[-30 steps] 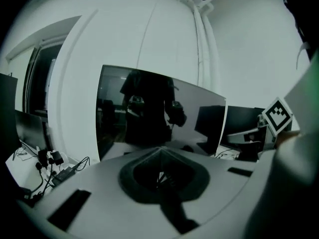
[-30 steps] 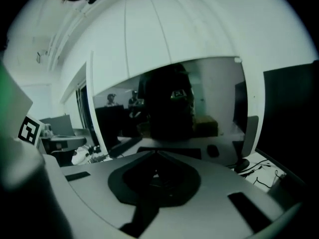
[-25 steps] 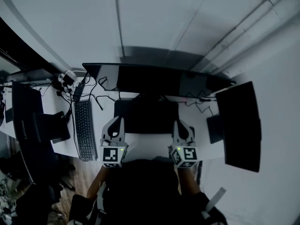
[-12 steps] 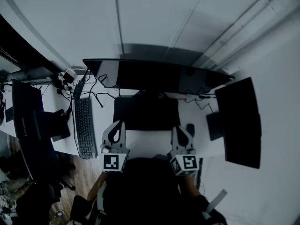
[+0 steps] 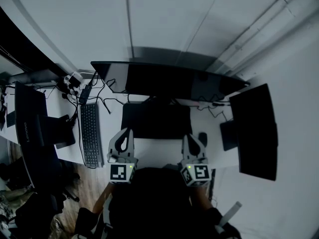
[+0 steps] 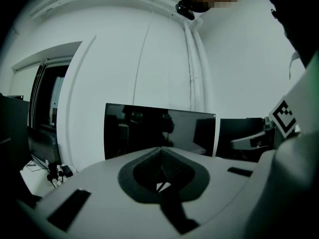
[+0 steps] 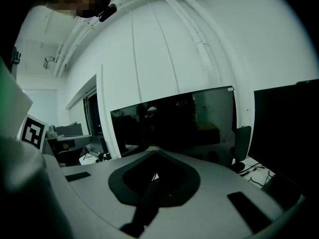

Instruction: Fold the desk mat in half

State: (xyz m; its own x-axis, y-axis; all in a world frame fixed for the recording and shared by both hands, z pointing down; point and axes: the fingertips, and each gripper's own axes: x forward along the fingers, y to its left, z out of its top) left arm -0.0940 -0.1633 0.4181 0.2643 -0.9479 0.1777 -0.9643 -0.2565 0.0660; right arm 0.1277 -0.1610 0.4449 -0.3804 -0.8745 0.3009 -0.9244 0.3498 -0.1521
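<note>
Head view shows the dark desk mat (image 5: 156, 121) lying on the white worktop (image 5: 154, 151) before the wide monitor (image 5: 164, 81), just ahead of the left gripper (image 5: 126, 132) and right gripper (image 5: 191, 137), both with jaws closed on nothing.

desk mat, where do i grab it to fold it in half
Take the desk mat by its two near corners together, coming in from the person's side of the desk. It lies flat and wide with that long edge free, while the monitor crowds the far edge.
</note>
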